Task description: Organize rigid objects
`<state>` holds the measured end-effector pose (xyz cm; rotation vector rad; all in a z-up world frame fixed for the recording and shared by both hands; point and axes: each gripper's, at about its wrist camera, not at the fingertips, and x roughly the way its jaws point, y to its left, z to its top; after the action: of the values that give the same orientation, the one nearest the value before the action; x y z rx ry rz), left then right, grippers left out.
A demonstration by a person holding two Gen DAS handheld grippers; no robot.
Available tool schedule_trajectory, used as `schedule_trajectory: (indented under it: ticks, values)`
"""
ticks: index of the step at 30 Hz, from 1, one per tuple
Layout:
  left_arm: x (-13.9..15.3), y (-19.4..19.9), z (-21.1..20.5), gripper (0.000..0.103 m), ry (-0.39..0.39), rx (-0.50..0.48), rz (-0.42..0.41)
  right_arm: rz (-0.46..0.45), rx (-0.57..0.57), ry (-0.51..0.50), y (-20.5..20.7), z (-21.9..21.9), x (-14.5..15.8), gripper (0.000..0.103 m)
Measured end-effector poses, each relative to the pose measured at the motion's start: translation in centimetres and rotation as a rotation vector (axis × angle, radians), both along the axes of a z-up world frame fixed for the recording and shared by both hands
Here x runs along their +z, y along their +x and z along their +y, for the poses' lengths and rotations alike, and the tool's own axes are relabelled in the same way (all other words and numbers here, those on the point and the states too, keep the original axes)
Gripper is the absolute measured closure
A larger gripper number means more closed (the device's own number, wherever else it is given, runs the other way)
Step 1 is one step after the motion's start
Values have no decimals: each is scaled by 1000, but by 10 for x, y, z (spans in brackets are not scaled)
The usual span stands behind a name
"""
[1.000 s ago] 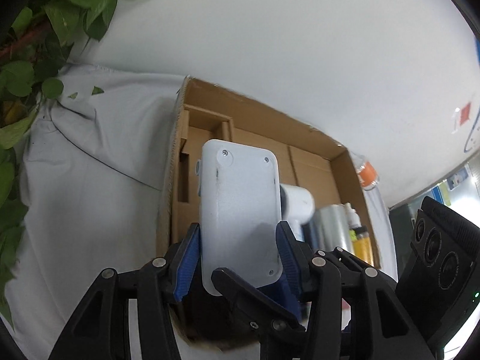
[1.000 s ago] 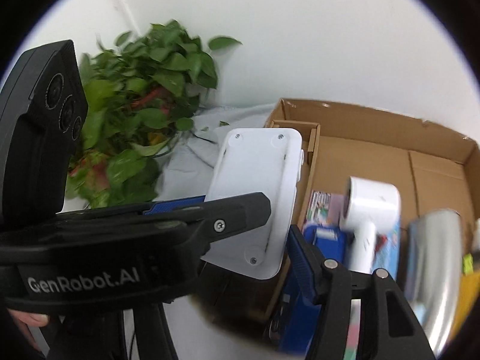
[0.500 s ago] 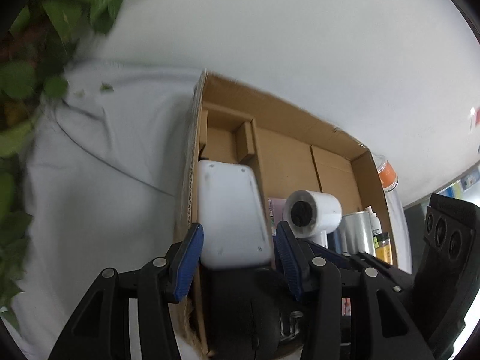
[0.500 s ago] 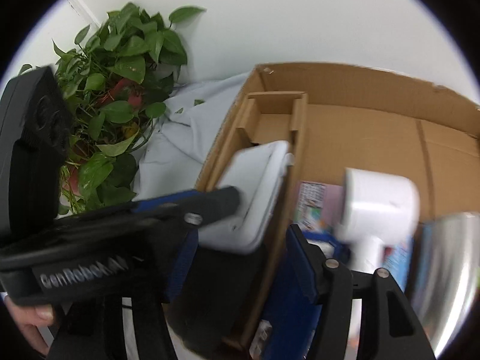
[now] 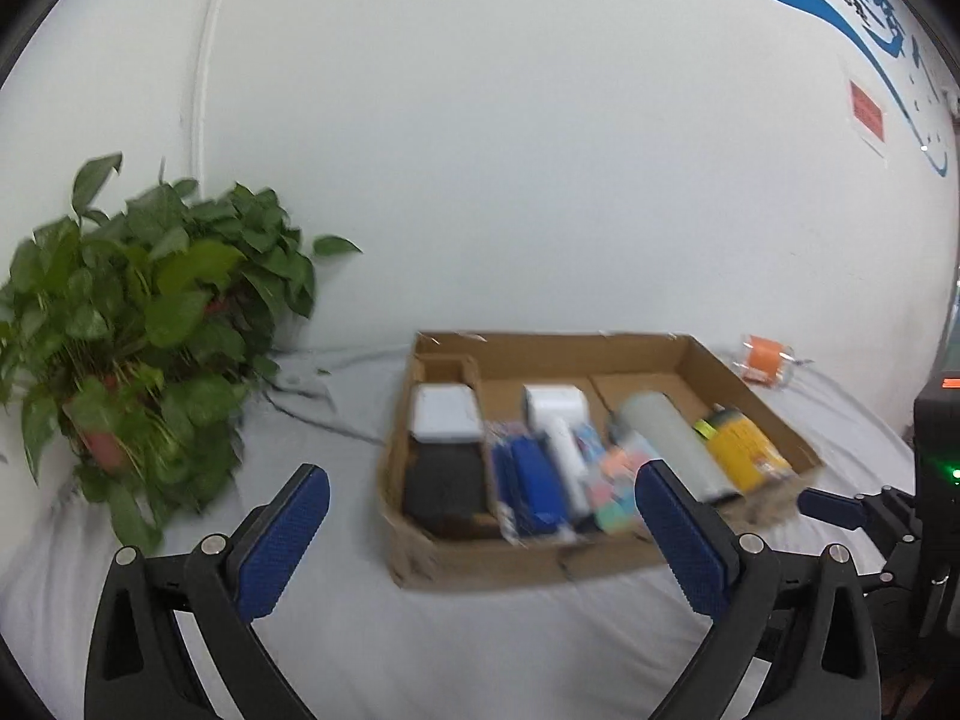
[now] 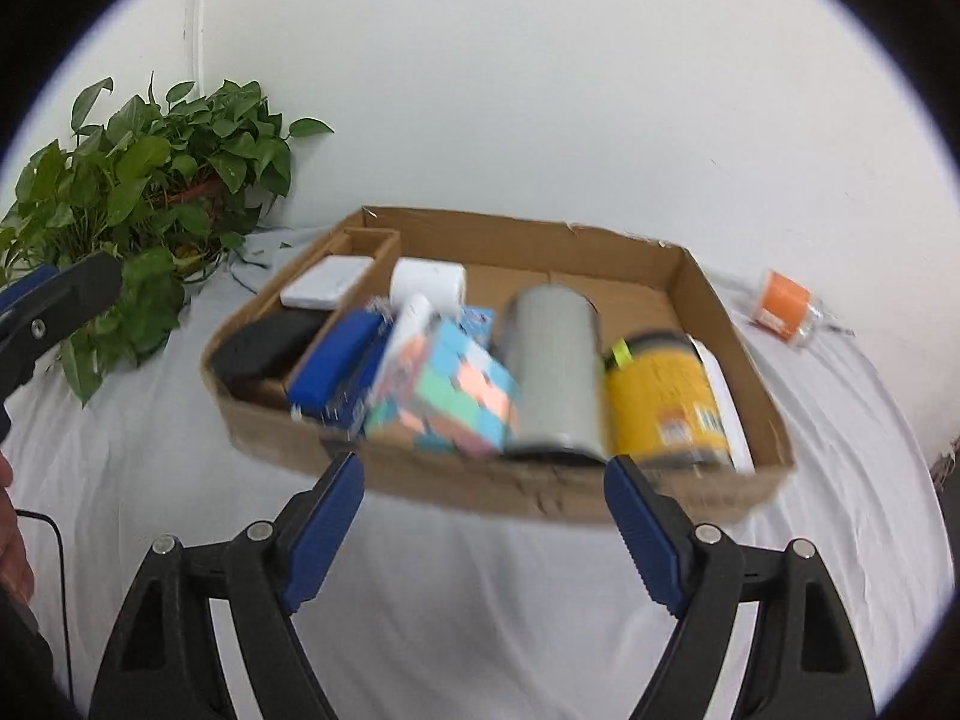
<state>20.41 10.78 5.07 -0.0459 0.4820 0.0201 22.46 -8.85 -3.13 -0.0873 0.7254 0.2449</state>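
Both my left gripper (image 5: 480,534) and right gripper (image 6: 483,510) are spread wide, holding nothing; the box (image 6: 480,486) sits just ahead of both.

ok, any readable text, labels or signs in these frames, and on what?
None reads cleanly.
Blue lettering on the wall: cut off and too distorted to read.
Red sign on the wall: too small.
Yellow can label in the cardboard box: blurred.
Orange-labelled bottle: nothing legible.

Left gripper (image 5: 480,516) jaws wide apart, cardboard box (image 5: 510,558) of items beyond, potted plant (image 5: 138,324) left
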Motion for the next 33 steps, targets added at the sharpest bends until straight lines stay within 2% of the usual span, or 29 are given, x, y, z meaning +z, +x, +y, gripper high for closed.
schedule_trajectory:
  ticks: [2,4,8,11,16,20,23,33]
  values:
    - [-9,-7,-19,0,-28,-18,27,6,-23,14,-16,-16,-7,21]
    - [-19,-16,-37,0,-14,-23,68,9,-51,25,-29,-32,-9,21]
    - [-24,-38,-67,0,39,0,36,-38,-64,18,-51,-56,-3,21]
    - [-20,-50,-79,0,7,-2,21,-70,-74,18,-61,-67,0,21]
    - [-13,-54,-87,0,-29,-20,17,-103,-91,24,-74,-83,5,21]
    - [-12,-60,-100,0,12,-14,8,-121,-96,31,-80,-88,7,21]
    - [-12,-57,-99,0,-6,-31,17,-123,-94,34,-81,-92,6,21]
    - [-22,-43,-100,0,23,-39,49,-125,-91,25,-77,-94,3,21]
